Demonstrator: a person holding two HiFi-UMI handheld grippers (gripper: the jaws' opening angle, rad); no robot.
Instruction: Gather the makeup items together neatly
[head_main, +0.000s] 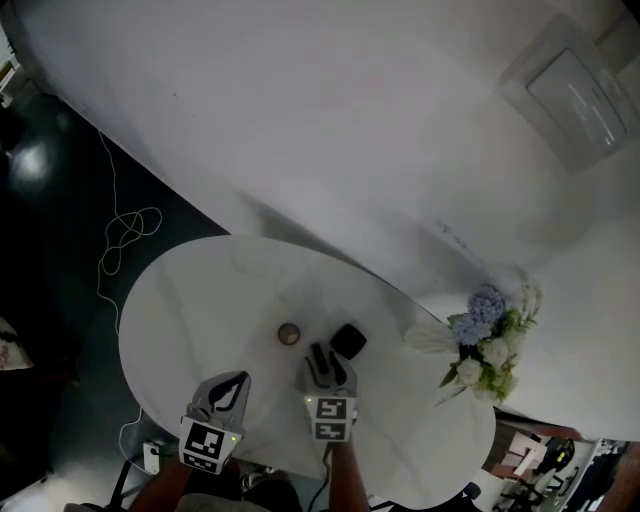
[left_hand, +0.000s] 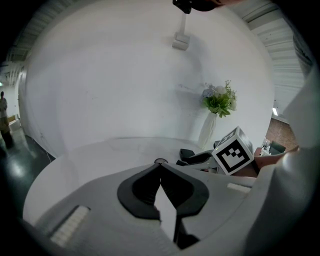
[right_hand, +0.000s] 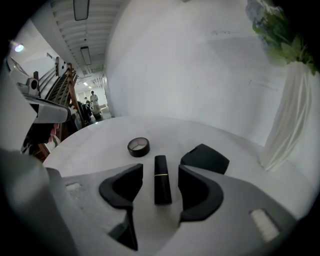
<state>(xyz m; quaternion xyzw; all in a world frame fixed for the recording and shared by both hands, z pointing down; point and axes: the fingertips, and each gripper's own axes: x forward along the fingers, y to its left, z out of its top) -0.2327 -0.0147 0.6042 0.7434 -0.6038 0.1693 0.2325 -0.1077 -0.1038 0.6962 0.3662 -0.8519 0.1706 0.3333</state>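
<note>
Right gripper (right_hand: 161, 171): you hold it low over the round white desk (head_main: 190, 300), jaws released and spread wide. A black lipstick (right_hand: 161, 179) with a thin gold band lies flat on the desk between them, lengthwise along the jaws. There is a visible gap on each side, and neither jaw touches it.

A small round pot (right_hand: 139, 146) with a dark rim and a pale top sits at eleven o'clock from the lipstick, near its far end but apart from it. A flat black case (right_hand: 205, 158) lies at two o'clock from the lipstick, just beyond the tip of the right-hand jaw. In the head view these three items form a close group near the desk's middle.

Left gripper (left_hand: 160, 167): its jaws are clenched, tip against tip, with nothing between them. In the head view it stands at eight o'clock from the right gripper, toward the desk's near edge and well apart from the makeup items. Whether it rests on the desk I cannot tell.

A vase of flowers (head_main: 485, 345), white and pale blue, stands at the desk's three o'clock edge, well apart from the group. A white cable (head_main: 125, 235) lies looped on the dark floor at ten o'clock from the desk.
</note>
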